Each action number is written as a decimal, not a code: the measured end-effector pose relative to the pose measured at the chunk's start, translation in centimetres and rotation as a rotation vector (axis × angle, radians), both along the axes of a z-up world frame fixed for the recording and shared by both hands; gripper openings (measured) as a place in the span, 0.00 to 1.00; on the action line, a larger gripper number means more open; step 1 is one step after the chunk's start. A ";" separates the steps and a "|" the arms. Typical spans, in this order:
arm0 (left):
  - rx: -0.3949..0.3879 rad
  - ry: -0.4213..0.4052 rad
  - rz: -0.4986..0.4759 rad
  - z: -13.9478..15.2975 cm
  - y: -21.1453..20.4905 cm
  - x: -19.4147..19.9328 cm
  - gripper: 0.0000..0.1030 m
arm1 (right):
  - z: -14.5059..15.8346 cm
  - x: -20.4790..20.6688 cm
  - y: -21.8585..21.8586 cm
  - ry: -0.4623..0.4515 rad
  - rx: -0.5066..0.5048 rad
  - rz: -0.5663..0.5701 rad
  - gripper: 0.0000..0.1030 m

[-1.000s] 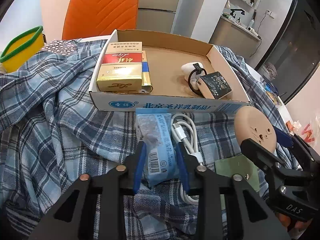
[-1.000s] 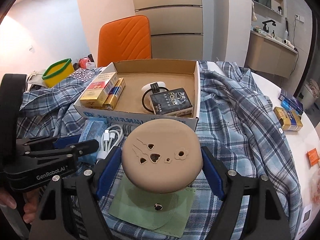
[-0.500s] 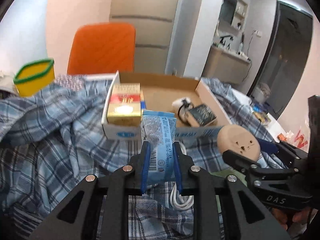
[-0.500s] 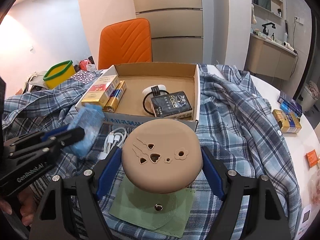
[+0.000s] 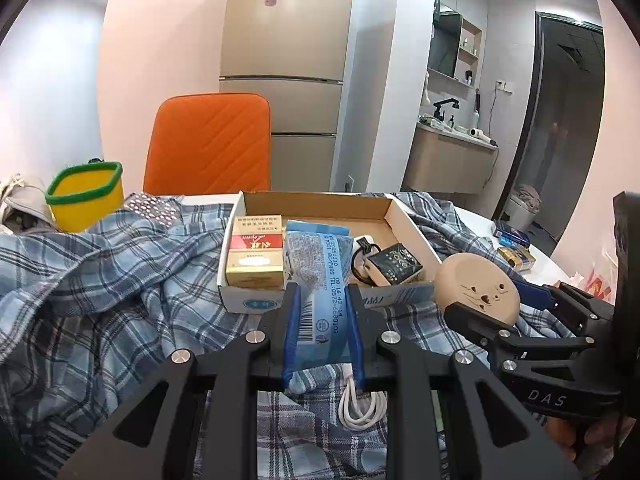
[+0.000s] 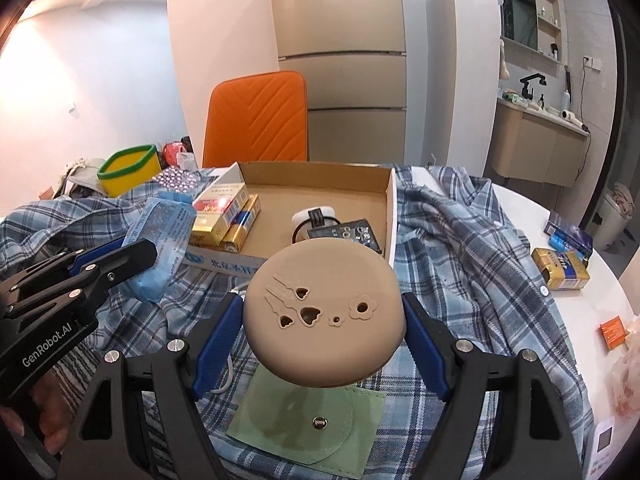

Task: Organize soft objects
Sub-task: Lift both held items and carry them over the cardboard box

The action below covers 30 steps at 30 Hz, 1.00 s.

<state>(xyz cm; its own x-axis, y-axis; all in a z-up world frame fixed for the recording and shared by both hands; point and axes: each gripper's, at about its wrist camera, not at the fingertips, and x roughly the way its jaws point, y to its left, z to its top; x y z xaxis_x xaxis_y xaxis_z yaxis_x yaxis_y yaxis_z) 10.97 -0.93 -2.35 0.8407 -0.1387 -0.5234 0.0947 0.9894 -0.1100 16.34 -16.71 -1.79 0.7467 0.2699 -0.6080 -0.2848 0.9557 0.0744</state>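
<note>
Left fingers (image 5: 295, 332) tight on crinkly blue tissue pack (image 5: 320, 280), right fingers (image 6: 219, 334) on smooth round tan disc (image 6: 324, 312).

Cardboard tray (image 6: 390, 204) at 12 o'clock, on plaid shirt (image 6: 460, 248) spread over bench (image 6: 592, 300); cigarette boxes (image 6: 224, 216) in tray at its 9 o'clock side; dark pack (image 6: 352, 232) at its 3 o'clock side; chair (image 6: 256, 116) behind tray; tub (image 6: 128, 168) at 10 o'clock; loose boxes (image 6: 560, 268) on bench at 3 o'clock; cable (image 5: 360, 404) and flat pouch (image 6: 316, 420) on shirt at 6 o'clock.
</note>
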 end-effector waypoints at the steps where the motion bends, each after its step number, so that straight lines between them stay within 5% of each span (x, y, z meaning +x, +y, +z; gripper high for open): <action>1: 0.000 -0.008 0.004 0.3 0.0 -0.1 0.20 | 0.2 -0.1 -0.1 -0.009 0.000 -0.003 0.78; 17: 0.026 -0.129 0.011 7.2 -0.3 0.4 0.20 | 7.3 0.5 -0.9 -0.141 0.019 0.005 0.78; 30: 0.022 -0.153 -0.015 12.2 -1.9 7.5 0.20 | 12.8 5.9 -0.9 -0.194 0.050 -0.039 0.78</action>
